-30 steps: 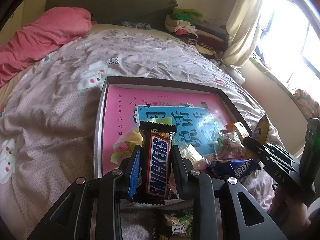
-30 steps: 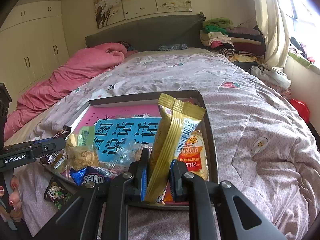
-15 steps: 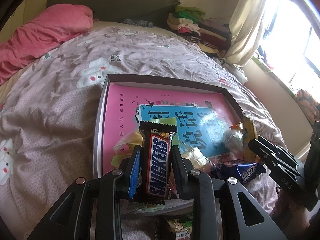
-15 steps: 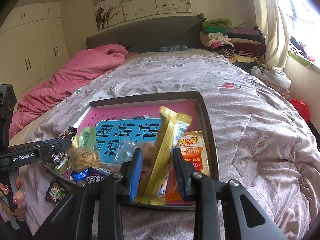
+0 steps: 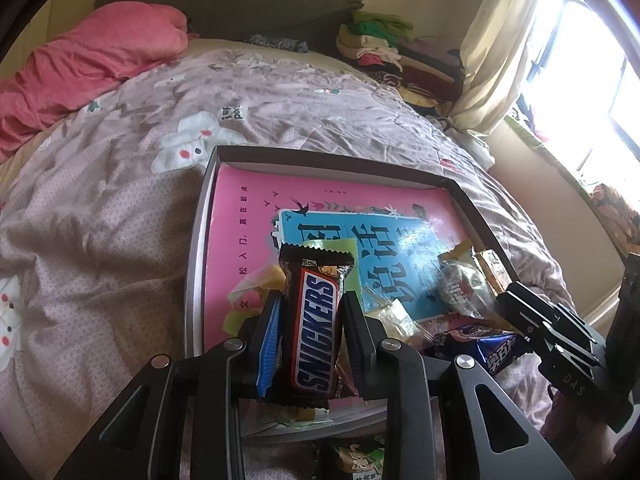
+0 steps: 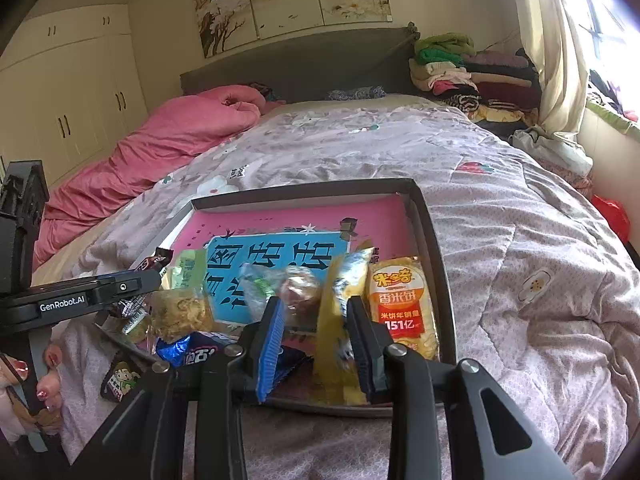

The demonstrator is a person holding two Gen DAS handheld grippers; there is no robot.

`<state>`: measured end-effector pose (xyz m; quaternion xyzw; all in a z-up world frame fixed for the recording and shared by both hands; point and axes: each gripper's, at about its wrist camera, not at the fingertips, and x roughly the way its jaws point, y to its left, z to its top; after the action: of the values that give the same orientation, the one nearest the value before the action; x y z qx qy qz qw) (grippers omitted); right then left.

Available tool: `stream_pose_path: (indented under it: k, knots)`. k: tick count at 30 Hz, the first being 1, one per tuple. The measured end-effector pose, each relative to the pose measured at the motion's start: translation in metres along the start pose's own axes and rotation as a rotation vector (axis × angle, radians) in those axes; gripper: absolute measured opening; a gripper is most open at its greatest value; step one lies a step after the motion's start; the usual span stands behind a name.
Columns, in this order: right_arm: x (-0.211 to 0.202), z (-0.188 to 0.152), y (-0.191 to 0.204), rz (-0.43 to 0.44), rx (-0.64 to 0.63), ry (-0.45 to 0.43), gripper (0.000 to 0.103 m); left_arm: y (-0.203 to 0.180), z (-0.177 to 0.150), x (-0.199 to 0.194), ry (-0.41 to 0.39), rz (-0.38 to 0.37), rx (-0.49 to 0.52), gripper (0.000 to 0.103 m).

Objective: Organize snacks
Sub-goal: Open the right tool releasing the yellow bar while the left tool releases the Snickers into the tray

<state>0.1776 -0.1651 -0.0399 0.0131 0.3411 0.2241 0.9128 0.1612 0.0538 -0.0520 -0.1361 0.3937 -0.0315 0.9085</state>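
Observation:
A dark-rimmed box lid (image 5: pixel 320 160) with a pink and blue printed floor lies on the bed; it also shows in the right wrist view (image 6: pixel 304 192). My left gripper (image 5: pixel 312 332) is shut on a brown Snickers bar (image 5: pixel 316 324), held upright over the lid's near edge. My right gripper (image 6: pixel 316 340) is open; a yellow snack packet (image 6: pixel 340 320) falls loose between its fingers into the lid, beside an orange rice-cracker pack (image 6: pixel 400 304). Several small snacks (image 5: pixel 464 292) lie in the lid's near corner, with a blue wrapper (image 5: pixel 480 344).
The bed has a mauve patterned quilt (image 6: pixel 520 240) and a pink duvet (image 5: pixel 92 60) at the far left. Folded clothes (image 6: pixel 460 68) are stacked by the headboard. A small dark snack packet (image 6: pixel 120 376) lies on the quilt outside the lid.
My right gripper opened and let go of the yellow packet, which dropped into the lid. My left gripper keeps its hold on the Snickers bar and shifted slightly.

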Motion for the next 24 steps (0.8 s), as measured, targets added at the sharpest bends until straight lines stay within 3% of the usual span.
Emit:
stream_pose_path:
  k: [9,24]
  knots:
    - [-0.0007,-0.0002,-0.0014,-0.003,0.006,-0.002,0.036,0.0039,0.0006,0.0031,0.014,-0.005,-0.014,0.032]
    - [-0.0053,0.0021,-0.0026,-0.025,-0.004,-0.018,0.038,0.0066,0.0004,0.0030,0.029,0.003,-0.030,0.047]
